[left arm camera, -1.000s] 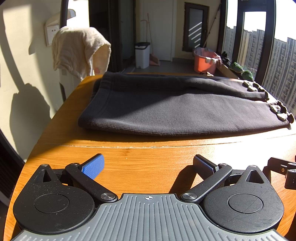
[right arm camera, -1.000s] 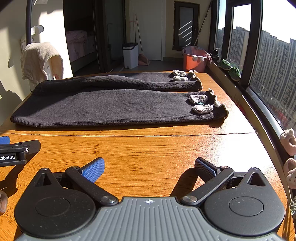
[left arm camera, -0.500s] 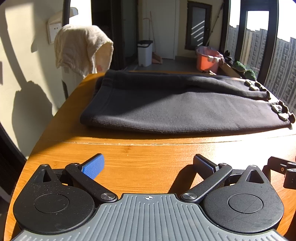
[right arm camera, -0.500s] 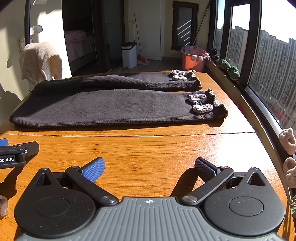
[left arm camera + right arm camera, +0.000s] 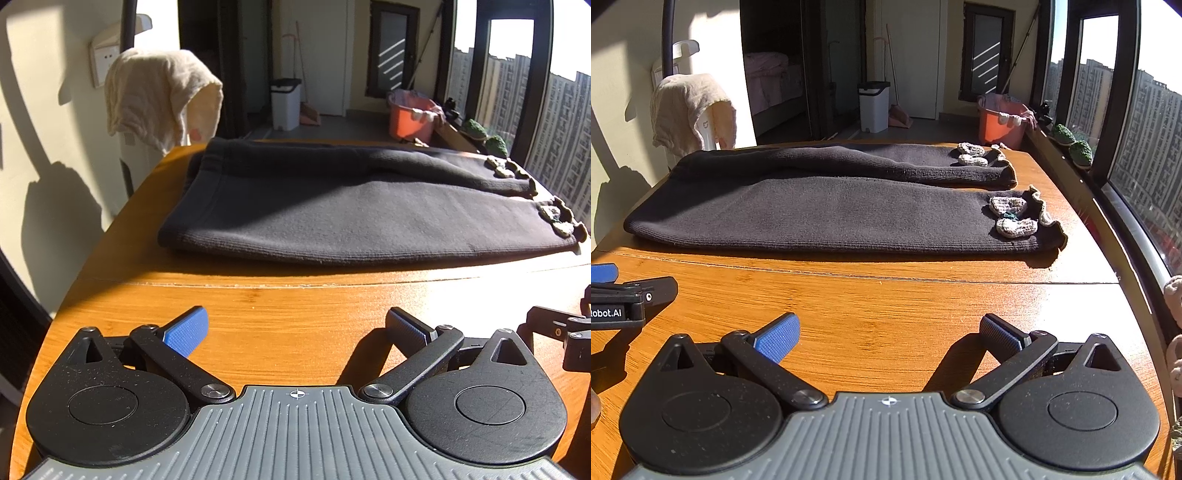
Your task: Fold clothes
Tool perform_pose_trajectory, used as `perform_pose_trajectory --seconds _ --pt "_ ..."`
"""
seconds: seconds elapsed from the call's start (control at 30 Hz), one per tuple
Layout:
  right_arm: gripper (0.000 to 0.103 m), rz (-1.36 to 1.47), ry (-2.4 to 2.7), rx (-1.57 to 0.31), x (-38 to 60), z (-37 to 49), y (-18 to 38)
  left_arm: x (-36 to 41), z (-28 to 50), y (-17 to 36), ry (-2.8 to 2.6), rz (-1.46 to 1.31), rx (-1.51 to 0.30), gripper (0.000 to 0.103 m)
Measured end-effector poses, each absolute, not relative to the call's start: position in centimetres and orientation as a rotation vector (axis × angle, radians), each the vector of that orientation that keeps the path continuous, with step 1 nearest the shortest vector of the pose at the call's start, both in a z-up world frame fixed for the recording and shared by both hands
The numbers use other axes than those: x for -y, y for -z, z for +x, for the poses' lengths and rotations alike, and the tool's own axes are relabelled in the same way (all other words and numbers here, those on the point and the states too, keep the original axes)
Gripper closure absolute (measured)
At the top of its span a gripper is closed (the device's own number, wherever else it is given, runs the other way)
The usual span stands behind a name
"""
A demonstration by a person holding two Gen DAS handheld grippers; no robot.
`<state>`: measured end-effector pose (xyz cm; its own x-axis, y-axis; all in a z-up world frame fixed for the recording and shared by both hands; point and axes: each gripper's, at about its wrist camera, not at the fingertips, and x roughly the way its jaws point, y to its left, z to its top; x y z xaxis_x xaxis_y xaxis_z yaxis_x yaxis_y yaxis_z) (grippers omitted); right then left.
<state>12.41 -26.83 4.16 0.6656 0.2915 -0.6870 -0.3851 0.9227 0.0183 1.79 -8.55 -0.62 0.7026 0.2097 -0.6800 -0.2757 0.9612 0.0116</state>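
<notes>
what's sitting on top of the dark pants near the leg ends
Small pale crocheted pieces lie on the near leg of the dark pants, and more on the far leg. The wooden table shows around the pants; anything beneath them is covered.

Wood table [image 5: 258, 332] w/ a thin line across it. Cream towel [image 5: 155, 96] hangs over a white thing by the wall, left of the table. White bin [image 5: 873, 105] on the floor at the back, pink dustpan [image 5: 899, 116] just beside it. Orange tub [image 5: 999, 122] near the window. 2 green plants [image 5: 1071, 144] on the sill. Tall bldgs [image 5: 1145, 122] outside.
</notes>
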Motion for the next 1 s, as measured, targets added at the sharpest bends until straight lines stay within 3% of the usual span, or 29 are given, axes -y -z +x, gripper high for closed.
perform_pose_trajectory --seconds 0.23,0.4,0.53,0.67,0.83,1.0 --pt "0.000 -0.041 -0.488 -0.702 27.6 16.4 -6.3 6.7 2.5 -2.0 -0.121 -0.109 -0.689 0.000" --pt "0.000 -0.034 -0.479 -0.619 26.0 21.6 -7.2 5.6 7.0 -3.7 -0.109 -0.072 -0.619 0.000" --pt "0.022 -0.017 -0.487 -0.694 25.3 24.2 -5.2 5.0 10.5 -1.4 -0.103 -0.052 -0.708 0.000" --pt "0.022 -0.101 -0.520 -0.694 25.7 21.7 -4.4 4.8 9.0 0.6 -0.063 -0.034 -0.750 0.000" --pt "0.022 -0.156 -0.572 -0.703 27.8 17.6 -4.6 3.8 5.6 -1.1 0.123 -0.150 -0.851 0.000" --pt "0.022 -0.164 -0.595 -0.686 28.8 16.3 -4.6 -2.9 7.8 -4.7 -0.070 -0.324 -0.716 0.000"
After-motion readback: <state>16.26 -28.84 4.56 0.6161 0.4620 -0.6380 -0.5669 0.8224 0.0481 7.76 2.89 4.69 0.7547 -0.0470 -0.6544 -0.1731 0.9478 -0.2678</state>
